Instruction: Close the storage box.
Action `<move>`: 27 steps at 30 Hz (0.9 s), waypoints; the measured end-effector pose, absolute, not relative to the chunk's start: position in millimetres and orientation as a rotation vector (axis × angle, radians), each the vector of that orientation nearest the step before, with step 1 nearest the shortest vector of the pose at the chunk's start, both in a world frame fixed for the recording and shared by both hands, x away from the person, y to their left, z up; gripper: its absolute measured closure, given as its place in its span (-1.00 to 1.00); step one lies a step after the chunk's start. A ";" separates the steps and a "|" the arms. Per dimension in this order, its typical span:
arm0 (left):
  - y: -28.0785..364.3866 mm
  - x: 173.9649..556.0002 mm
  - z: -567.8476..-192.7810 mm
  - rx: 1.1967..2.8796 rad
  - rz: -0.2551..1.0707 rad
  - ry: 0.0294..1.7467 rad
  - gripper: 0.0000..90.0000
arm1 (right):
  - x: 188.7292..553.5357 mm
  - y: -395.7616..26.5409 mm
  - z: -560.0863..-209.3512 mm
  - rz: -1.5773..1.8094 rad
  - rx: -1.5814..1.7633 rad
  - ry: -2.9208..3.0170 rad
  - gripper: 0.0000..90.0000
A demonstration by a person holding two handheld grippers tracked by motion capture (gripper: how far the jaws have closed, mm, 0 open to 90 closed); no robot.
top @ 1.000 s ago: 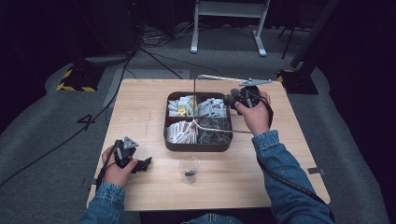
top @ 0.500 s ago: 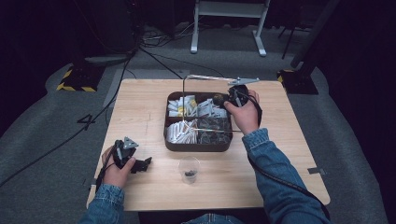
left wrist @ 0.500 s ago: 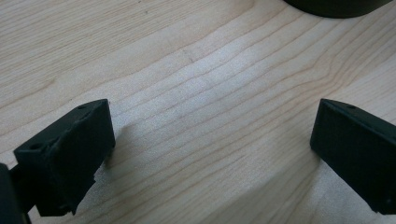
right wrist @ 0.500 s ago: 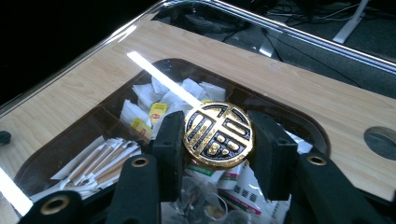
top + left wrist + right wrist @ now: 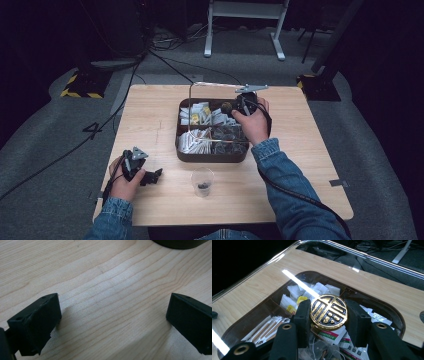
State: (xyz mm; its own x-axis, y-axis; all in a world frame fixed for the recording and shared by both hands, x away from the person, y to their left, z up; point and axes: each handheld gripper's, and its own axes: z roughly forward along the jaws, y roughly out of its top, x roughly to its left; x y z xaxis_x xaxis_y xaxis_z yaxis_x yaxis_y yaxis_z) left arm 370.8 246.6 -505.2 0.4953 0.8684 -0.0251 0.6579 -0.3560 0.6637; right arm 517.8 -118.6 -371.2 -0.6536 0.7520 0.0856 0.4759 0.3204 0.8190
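Currently the right gripper [image 5: 328, 315] has its fingers [image 5: 303, 315] pinching the round gold-and-black knob [image 5: 329, 312] of a clear lid [image 5: 262, 293], one pad on each side of the knob. The lid's transparent pane stretches away ahead of the fingers, over the dark compartmented box [image 5: 212, 131], with glare streaks across it. Through it, below and beyond the fingers: white sachets [image 5: 317, 290], some with yellow labels, and paper-wrapped sticks [image 5: 268, 327] off to the fingers' left.

Progress, judged: the lid is gripped and held over the box; whether it is fully seated or just clear of the rim cannot be told. Left to do: carry it off or set it down square, whichever is in hand.

Orientation: the pane lies about level. Its long axis runs crosswise to the fingers in the right gripper view. In the high view, its bright edge [image 5: 192, 92] shows along the box's far side.

Left gripper [image 5: 112, 322]: fingers spread wide, nothing between them, bare table [image 5: 105, 290] under them, well apart from the box. A small clear cup [image 5: 202, 181] stands near it.
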 end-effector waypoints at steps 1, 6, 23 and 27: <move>246.6 370.8 -505.1 2.127 0.443 1.248 -1.00 | 518.0 -117.4 -372.3 1.246 1.097 2.281 0.30; 246.6 370.8 -505.2 2.125 0.444 1.249 -0.99 | 519.7 -109.2 -382.7 1.219 1.100 2.296 0.30; 246.7 370.8 -505.1 2.127 0.443 1.248 -1.00 | 522.9 -76.1 -420.7 1.106 1.095 2.331 0.30; 246.7 370.8 -505.1 2.127 0.444 1.248 -0.99 | 522.4 -71.3 -424.7 1.087 1.087 2.331 0.30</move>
